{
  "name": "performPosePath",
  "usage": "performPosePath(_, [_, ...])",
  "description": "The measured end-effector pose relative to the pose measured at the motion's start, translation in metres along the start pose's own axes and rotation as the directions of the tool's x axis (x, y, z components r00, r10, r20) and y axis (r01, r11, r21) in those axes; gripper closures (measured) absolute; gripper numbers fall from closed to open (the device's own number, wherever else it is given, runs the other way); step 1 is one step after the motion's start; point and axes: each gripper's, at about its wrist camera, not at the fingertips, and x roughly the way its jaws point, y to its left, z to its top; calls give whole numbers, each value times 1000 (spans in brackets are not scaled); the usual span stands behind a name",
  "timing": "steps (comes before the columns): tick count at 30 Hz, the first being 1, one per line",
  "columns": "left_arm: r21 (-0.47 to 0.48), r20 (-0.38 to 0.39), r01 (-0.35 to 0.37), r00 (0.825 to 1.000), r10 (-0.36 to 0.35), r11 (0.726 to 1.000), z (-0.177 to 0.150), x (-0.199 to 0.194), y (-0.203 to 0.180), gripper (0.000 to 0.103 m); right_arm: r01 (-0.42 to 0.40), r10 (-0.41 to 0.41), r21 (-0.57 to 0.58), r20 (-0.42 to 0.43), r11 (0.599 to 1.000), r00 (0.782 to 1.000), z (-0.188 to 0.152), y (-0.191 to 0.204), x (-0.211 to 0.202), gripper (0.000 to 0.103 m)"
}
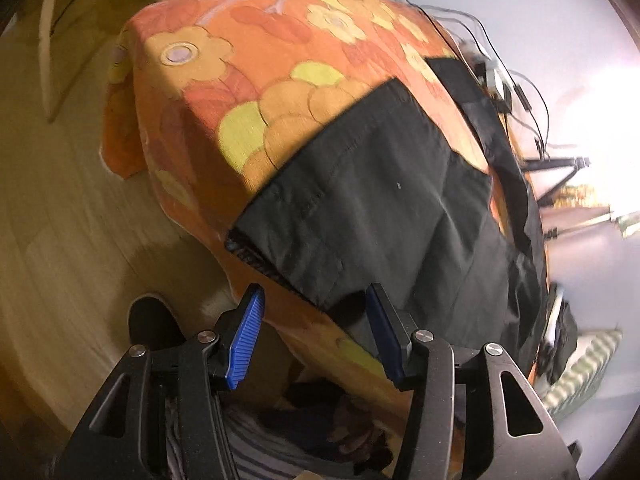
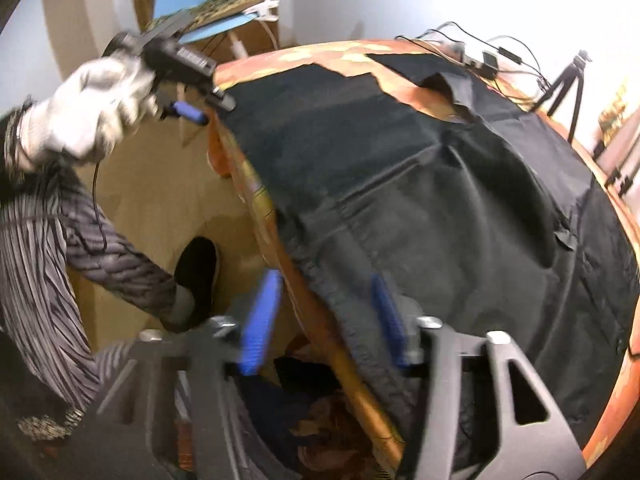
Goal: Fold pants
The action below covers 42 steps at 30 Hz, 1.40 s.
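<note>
The black woven-cloth pants (image 1: 380, 184) lie spread over the table draped in an orange flower-print cloth (image 1: 240, 80), one hem end at the table's near-left corner and the ribbed waistband (image 2: 348, 320) hanging along the near edge further right. The likeliest trouble, as I judge it, is a bad pinch: at the left the lower corner of the dark cloth sits right at the table edge, so closing jaws could catch the orange cover with it, or take only one layer and let the fold come out crooked. At the right, the waistband droops past the edge and could slide floorward if lifted carelessly, and the black cables (image 2: 480, 52) at the far side could snag a dragged leg. The left gripper (image 1: 316, 332) points steeply down at that near corner, its blue ribbed pads spread apart with nothing between them, held in a white-gloved hand (image 2: 96, 108) on a striped sleeve (image 2: 48, 264). The right gripper (image 2: 324, 316) also tilts down over the waistband, jaws spread, straddling the band's edge without visibly pressing it; blur hides finer contact.
</note>
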Motion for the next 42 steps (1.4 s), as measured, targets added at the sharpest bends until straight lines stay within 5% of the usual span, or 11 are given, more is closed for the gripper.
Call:
performPosePath(5, [-8, 54, -4, 999, 4, 1000, 3, -6, -3, 57, 39, -40, -21, -32, 999, 999, -3, 4, 11, 48])
performPosePath(8, [17, 82, -37, 996, 36, 999, 4, -8, -10, 80, 53, -54, -21, -38, 998, 998, -4, 3, 14, 49])
performPosePath(12, [43, 115, -79, 991, 74, 996, 4, -14, -16, 98, 44, -44, 5, -45, 999, 998, -3, -2, 16, 62])
performPosePath(20, [155, 209, -56, 978, 23, 986, 10, -35, -52, 100, 27, -25, 48, -37, 998, 999, 2, -8, 18, 70])
performPosePath(29, [141, 224, -17, 975, -15, 990, 24, -36, -70, 100, 31, -30, 1, -39, 1000, 999, 4, 7, 20, 72])
performPosePath(31, [155, 224, -18, 975, -17, 988, 24, -37, -75, 101, 14, -13, 19, -39, 1000, 999, 5, 5, 18, 96])
performPosePath(34, [171, 229, -16, 973, -24, 985, 25, -38, -83, 101, 0, 2, 55, -39, 998, 999, 8, -4, 15, 99])
performPosePath(42, [206, 260, 6, 964, -61, 979, 38, -52, -110, 101, 144, -146, 40, 38, 989, 989, 32, -28, -24, 101])
